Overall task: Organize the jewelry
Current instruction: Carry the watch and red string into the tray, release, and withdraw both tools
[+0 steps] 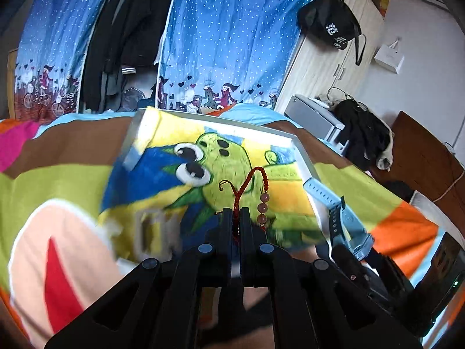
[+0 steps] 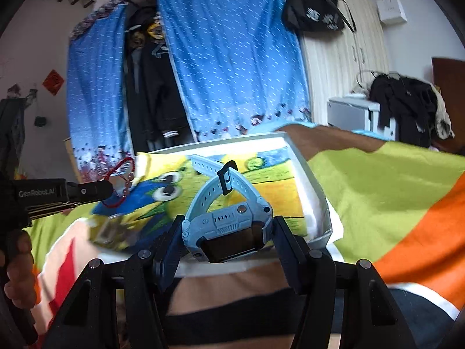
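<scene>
Left gripper (image 1: 236, 212): jaws pressed together on the red cord of a beaded bracelet (image 1: 255, 186), whose loop and pink beads hang forward of the fingertips, above a white-rimmed tray (image 1: 302, 157) lined with a cartoon print; the tray rests on a multicoloured bedspread (image 1: 348, 186). Right gripper (image 2: 228, 232): fingers spread on either side of a light-blue smartwatch (image 2: 229, 226), clamping its case, strap arching forward; the watch is held over the tray's near right corner (image 2: 322, 221); a hand (image 2: 17, 273) at the left edge holds the other tool.
</scene>
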Tool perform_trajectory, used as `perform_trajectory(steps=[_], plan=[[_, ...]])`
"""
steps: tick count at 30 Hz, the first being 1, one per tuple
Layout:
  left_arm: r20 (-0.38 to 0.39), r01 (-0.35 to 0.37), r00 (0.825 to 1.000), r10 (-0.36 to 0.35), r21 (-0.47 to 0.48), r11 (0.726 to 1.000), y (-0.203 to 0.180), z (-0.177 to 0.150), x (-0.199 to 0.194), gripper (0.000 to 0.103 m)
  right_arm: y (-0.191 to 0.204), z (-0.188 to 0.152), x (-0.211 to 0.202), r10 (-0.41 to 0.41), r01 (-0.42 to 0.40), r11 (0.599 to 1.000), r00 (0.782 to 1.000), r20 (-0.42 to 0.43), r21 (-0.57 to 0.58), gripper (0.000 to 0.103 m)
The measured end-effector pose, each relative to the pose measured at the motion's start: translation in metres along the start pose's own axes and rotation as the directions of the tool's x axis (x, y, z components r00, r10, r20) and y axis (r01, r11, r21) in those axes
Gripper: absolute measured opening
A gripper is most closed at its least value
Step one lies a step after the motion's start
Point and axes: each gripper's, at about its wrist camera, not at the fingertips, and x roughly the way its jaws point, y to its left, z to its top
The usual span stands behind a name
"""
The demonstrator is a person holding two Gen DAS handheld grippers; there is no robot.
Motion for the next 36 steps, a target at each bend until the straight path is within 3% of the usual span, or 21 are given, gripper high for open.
perform_trajectory(steps=[10,22,25,27,31,36], plan=[[-0.151,-0.060,0.987,0.052,-0.051,0.997,0.012,0.000,0.095,0.002,-0.037,-0.007,0.055,-0.007,0.015,0.996,0.996,-0.090,0.090,0.057],[-0.223,-0.092,0.972,0.080,-0.042,0.995,0.016,-0.014,0.112,0.003,-0.037,-0.011,0.066,-0.041,0.049,0.997,0.990,-0.137,0.053,0.059],[-0.229,-0.105,0.969,0.094,-0.034,0.994,0.013,-0.013,0.106,0.017,-0.039,-0.007,0.058,-0.043,0.051,0.997,0.992,-0.114,0.064,0.068],[-0.207,-0.106,0.974,0.097,-0.030,0.994,0.009,-0.011,0.096,0.045,-0.042,-0.002,0.049,-0.046,0.053,0.996,0.994,-0.097,0.075,0.070],[-0.118,-0.114,0.987,0.110,-0.030,0.993,-0.001,-0.002,0.065,0.057,-0.043,0.009,0.026,-0.059,0.063,0.994,0.997,-0.048,0.086,0.075],[0.005,-0.123,0.992,0.124,-0.024,0.992,-0.015,0.004,0.016,0.083,-0.036,0.027,-0.024,-0.047,0.042,0.996,0.997,0.066,0.083,0.093]])
